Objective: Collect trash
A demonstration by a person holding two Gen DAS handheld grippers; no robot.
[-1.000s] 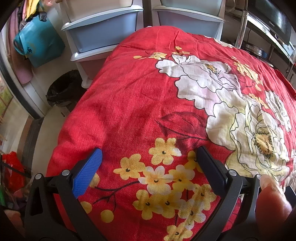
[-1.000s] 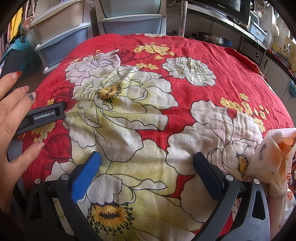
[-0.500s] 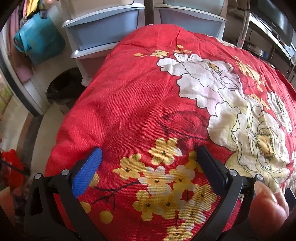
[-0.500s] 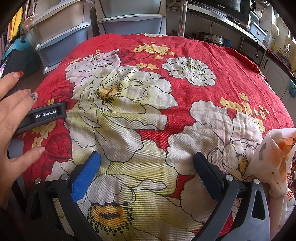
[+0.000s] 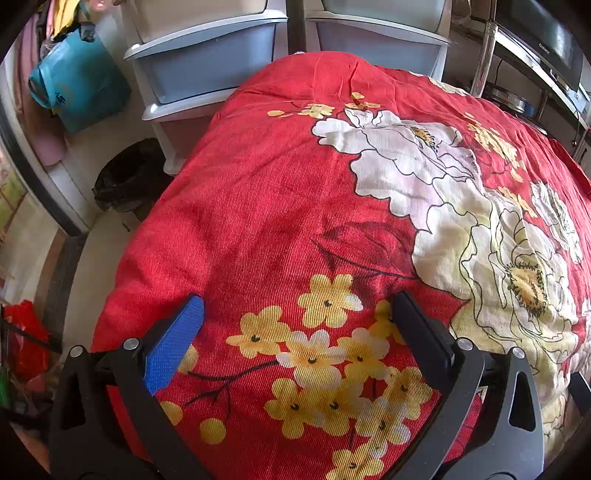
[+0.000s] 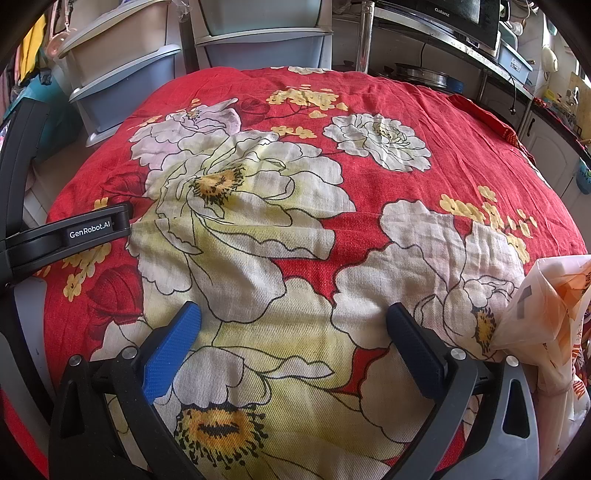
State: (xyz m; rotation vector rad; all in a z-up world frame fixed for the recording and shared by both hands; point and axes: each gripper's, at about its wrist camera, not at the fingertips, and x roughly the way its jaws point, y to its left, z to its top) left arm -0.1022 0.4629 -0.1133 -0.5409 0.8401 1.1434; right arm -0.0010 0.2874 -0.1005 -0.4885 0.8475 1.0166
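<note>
My left gripper (image 5: pixel 295 306) is open and empty, low over the near left part of a red flowered cloth (image 5: pixel 288 192) that covers a table. My right gripper (image 6: pixel 293 314) is open and empty over the cloth's near middle (image 6: pixel 295 192). A crumpled white and orange plastic bag (image 6: pixel 554 317) lies at the right edge, beside the right finger and apart from it. A bin lined with a black bag (image 5: pixel 127 177) stands on the floor left of the table. The left gripper's body (image 6: pixel 66 236) shows at the left of the right wrist view.
Grey plastic drawer units (image 5: pixel 207 66) stand behind the table. A blue bag (image 5: pixel 77 81) hangs at the far left. A metal rack with a microwave (image 6: pixel 461 18) and pans is at the back right. Red clutter (image 5: pixel 22 339) lies on the floor at the left.
The hand that rested on the left gripper has gone from both views. The left gripper's view has shifted slightly, showing more floor and the bin. The right gripper has not moved.
</note>
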